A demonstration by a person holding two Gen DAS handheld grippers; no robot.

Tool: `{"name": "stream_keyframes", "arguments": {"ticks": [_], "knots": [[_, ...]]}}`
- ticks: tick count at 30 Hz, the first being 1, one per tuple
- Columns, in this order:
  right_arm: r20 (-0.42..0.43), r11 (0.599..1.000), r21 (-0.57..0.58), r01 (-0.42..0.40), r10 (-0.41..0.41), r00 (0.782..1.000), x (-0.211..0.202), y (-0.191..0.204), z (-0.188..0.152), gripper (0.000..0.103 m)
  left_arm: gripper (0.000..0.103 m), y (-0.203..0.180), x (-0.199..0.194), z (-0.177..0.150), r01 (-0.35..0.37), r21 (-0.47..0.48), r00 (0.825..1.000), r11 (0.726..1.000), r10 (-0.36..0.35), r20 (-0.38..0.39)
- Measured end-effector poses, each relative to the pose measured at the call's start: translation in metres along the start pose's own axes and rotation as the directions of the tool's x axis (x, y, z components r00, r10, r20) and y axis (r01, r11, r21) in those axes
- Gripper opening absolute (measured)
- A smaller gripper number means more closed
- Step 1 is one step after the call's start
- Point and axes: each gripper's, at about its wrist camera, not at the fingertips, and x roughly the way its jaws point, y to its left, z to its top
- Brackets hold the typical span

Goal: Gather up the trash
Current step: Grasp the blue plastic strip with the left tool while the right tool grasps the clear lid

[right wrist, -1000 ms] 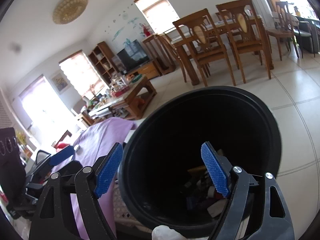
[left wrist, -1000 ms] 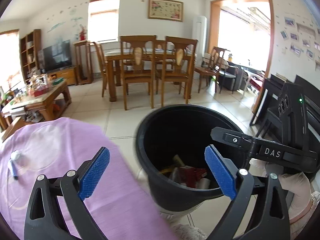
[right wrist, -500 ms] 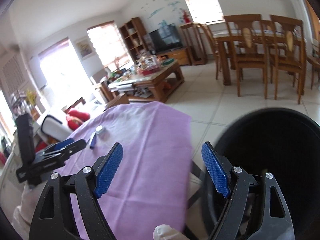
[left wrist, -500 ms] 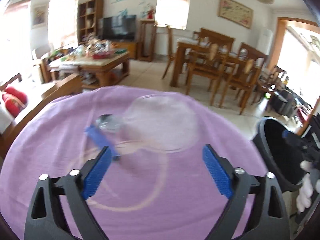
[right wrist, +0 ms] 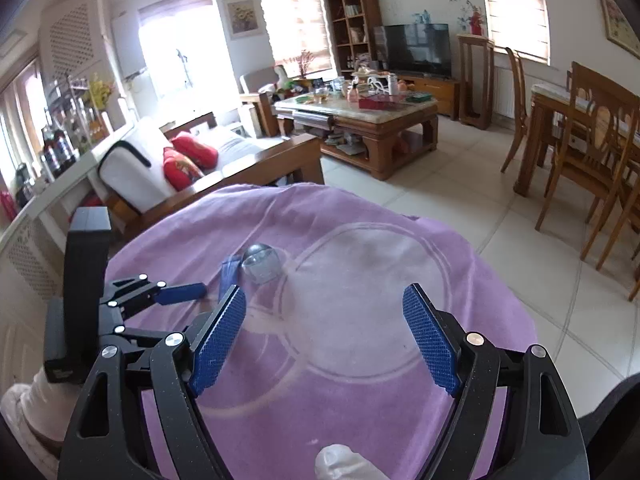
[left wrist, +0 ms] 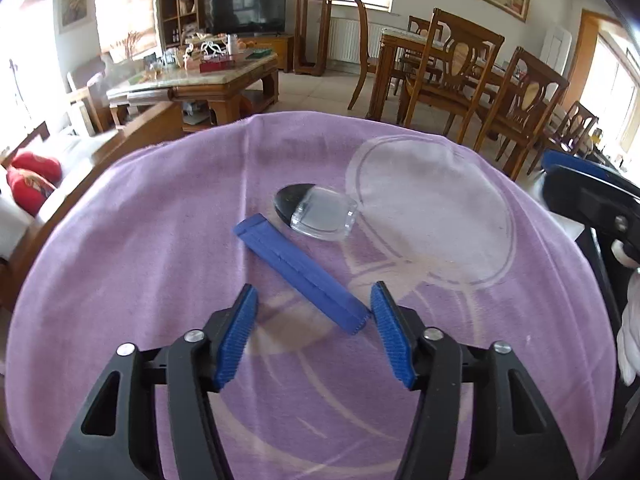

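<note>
Left-wrist view: our left gripper (left wrist: 314, 322), unclenched and grasping nothing, has its jaws just closing toward the blue bar (left wrist: 300, 270) on the purple cloth (left wrist: 120, 260). Its near end lies just inside the right pad; its long axis runs toward eleven o'clock. Beyond, the clear-lidded case (left wrist: 320, 214). Our right gripper (right wrist: 324, 338) gapes empty, farther off.

blue strip (right wrist: 228, 276) blurred, partly behind left gripper (right wrist: 188, 292)
</note>
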Motion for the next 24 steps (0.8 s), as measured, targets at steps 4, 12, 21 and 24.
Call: {"name": "stream_keyframes", "arguments": {"ticks": [4,12,21,24], "knots": [[-0.04,0.999,-0.049,0.003,-0.005,0.999,0.035,0.019,0.013,0.076,0.026,0.017,-0.004,0.0,-0.02,-0.006,1.0,1.0,0.02,0.004],[-0.136,0.987,-0.162,-0.013,-0.009,0.991,0.1,0.053,0.017,0.065,0.01,0.039,-0.011,-0.006,-0.024,-0.023,1.0,0.999,0.024,0.008],[-0.205,0.981,-0.192,-0.006,-0.034,0.978,0.145,0.076,0.017,0.045,0.01,0.064,-0.034,-0.003,-0.006,-0.129,0.993,0.992,0.022,0.118],[-0.199,0.983,-0.184,-0.013,-0.025,0.98,0.148,0.079,0.018,0.042,0.01,0.064,-0.038,-0.003,0.004,-0.131,0.991,0.991,0.013,0.132]]}}
